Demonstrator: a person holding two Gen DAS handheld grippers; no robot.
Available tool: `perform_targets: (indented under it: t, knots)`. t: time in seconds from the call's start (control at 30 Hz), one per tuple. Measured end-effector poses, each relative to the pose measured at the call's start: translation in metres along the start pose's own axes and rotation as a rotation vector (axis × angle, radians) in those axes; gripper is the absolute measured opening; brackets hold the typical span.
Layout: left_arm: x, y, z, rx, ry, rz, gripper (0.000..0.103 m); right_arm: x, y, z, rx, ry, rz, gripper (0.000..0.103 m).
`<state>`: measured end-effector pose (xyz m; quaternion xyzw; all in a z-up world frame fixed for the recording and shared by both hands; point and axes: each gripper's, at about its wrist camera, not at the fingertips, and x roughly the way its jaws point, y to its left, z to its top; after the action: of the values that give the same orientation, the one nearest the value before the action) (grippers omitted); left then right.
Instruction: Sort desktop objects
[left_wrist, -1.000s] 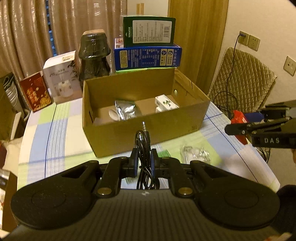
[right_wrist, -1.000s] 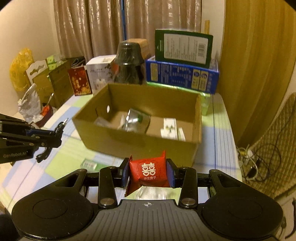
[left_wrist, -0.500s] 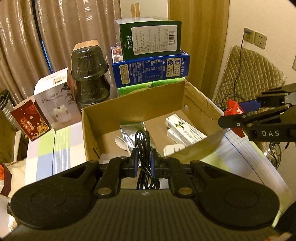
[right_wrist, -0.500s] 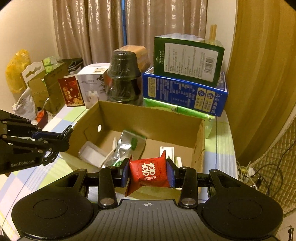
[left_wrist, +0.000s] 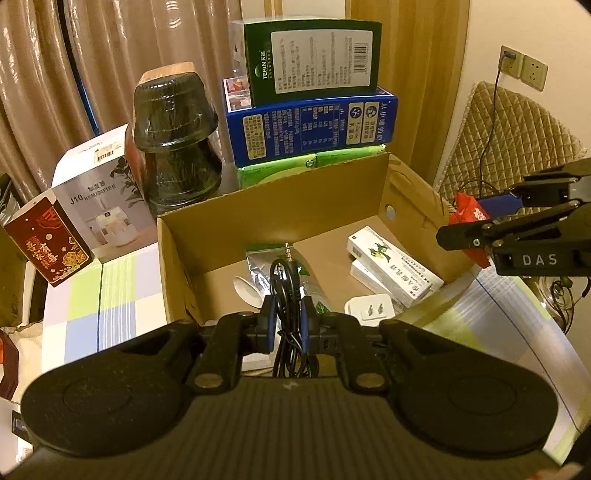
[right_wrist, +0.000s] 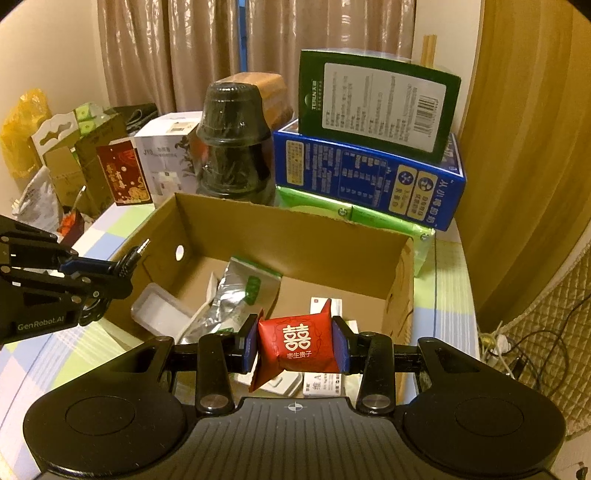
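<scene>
Cardboard box (left_wrist: 280, 206) sits in front of the stacked cartons, already holding a foil pouch (right_wrist: 236, 291) and a medicine pack (left_wrist: 395, 264). Left gripper (left_wrist: 287, 314) is clamped tight on a coiled cable (left_wrist: 286, 273) above the box's near edge. Right gripper (right_wrist: 297, 349) pinches a red packet (right_wrist: 299, 345) over the box's near right corner. Best bet: get both fully past the rim, then open low — the cable might snag the pads, so let go slowly.

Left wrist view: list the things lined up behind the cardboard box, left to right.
Red card box → white humidifier box → dark stacked bowls → blue box with the green box on top.
</scene>
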<state>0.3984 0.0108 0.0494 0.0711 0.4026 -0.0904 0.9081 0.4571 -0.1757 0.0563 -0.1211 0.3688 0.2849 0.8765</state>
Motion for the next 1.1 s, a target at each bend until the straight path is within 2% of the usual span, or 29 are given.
perform_targets:
  t: [0.3,0.33,0.37,0.4,0.43,0.47,0.57,0.8,0.87,1.1]
  knots:
    - [0.023,0.018,0.014,-0.030,-0.001,0.002,0.010,0.024,0.000,0.016,0.004,-0.020,0.004,0.038]
    - [0.027,0.020,0.016,-0.040,-0.003,-0.001,0.010,0.028,0.000,0.018,0.006,-0.032,0.010,0.046]
    - [0.030,0.022,0.017,-0.053,-0.011,-0.006,0.011,0.031,-0.001,0.020,0.011,-0.041,0.011,0.071]
    - [0.034,0.026,0.019,-0.075,-0.022,-0.011,0.012,0.033,-0.003,0.021,0.029,-0.054,0.005,0.080]
    - [0.037,0.029,0.020,-0.102,-0.027,-0.011,0.019,0.032,-0.005,0.021,0.051,-0.074,0.002,0.083]
    - [0.039,0.033,0.021,-0.131,-0.030,-0.014,0.022,0.031,-0.008,0.021,0.072,-0.087,0.008,0.083]
    - [0.038,0.041,0.018,-0.178,-0.040,-0.023,0.022,0.025,-0.013,0.014,0.106,-0.093,0.014,0.083]
    - [0.020,0.042,-0.011,-0.173,-0.033,-0.001,0.026,0.005,-0.022,-0.038,0.209,-0.053,0.021,0.083]
    - [0.011,0.038,-0.021,-0.164,-0.027,0.009,0.033,-0.002,-0.022,-0.054,0.236,-0.034,0.027,0.083]
    - [-0.020,0.015,-0.051,-0.151,-0.021,0.017,0.049,-0.039,-0.010,-0.110,0.306,0.005,0.033,0.086]
